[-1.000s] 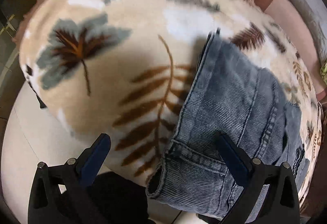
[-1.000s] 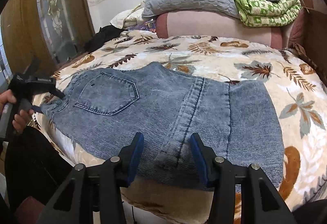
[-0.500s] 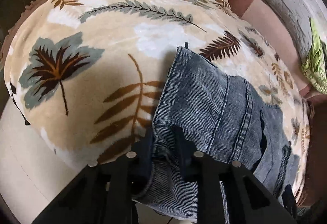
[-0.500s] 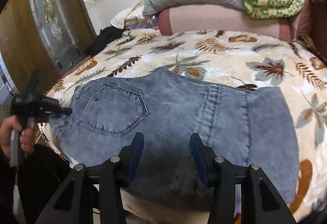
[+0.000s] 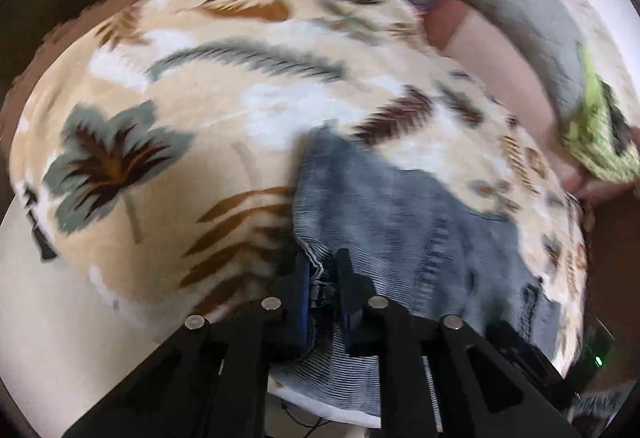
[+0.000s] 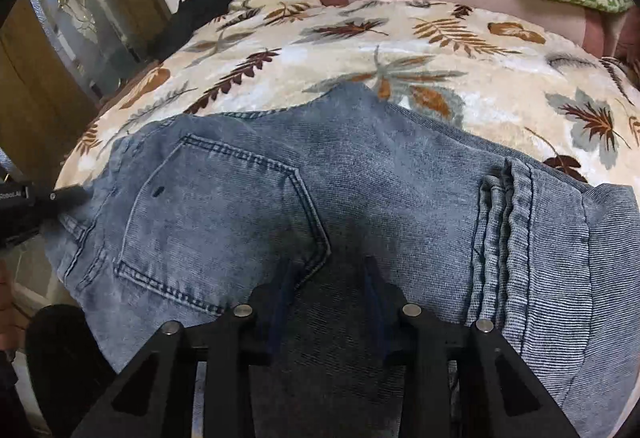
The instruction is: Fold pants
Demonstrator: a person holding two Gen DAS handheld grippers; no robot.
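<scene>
Pants (image 6: 304, 174) flat on bed blanket (image 6: 400, 50). Left gripper (image 5: 324, 278) jaws closing, pinching waistband corner for the fold. Right gripper (image 6: 328, 278) jaws closing over near-edge denim, bite unconfirmed.

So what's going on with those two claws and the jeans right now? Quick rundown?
Left gripper pinching the jeans at the waistband corner. Right gripper closing over the denim's near edge, not yet clamped. Jeans on the leaf-print blanket; nothing blocking.
</scene>
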